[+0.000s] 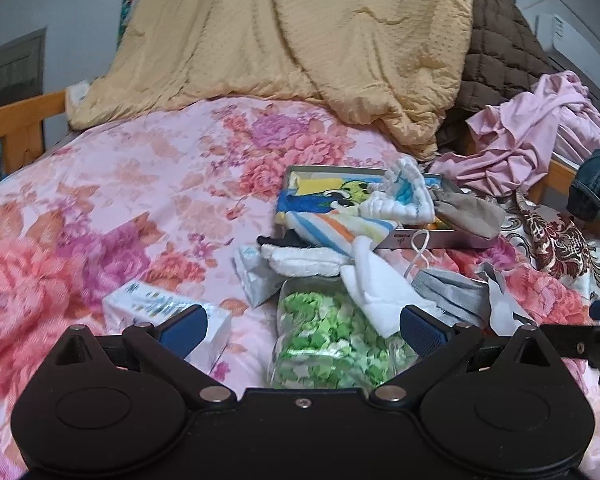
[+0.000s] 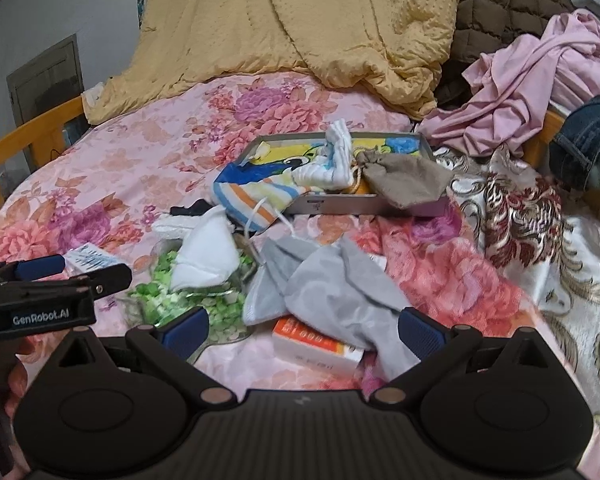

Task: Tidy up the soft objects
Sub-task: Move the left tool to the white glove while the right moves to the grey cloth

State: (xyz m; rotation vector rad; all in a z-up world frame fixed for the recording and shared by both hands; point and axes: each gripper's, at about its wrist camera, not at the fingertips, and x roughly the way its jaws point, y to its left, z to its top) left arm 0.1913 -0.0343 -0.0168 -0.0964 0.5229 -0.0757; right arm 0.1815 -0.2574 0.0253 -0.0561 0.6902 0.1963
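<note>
Floral pink bed [image 1: 120, 184] carries clutter; ahead of both spread, empty tongs [image 1: 302, 326] [image 2: 302, 326], a shallow grey tray [image 2: 340, 205] lying crosswise holds a cartoon towel [image 2: 288, 160] and tan pouch [image 2: 404, 184].

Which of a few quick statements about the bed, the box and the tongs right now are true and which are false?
1. Both tongs, left and right, are open and hold nothing. True.
2. The gray box is empty. False: it holds a cartoon towel and a tan pouch.
3. A white mask lies on the bag of green bits. True.
4. The yellow blanket is folded inside the box. False: it is heaped at the far end of the bed.
5. A gray cloth partly covers an orange and white packet. True.
</note>
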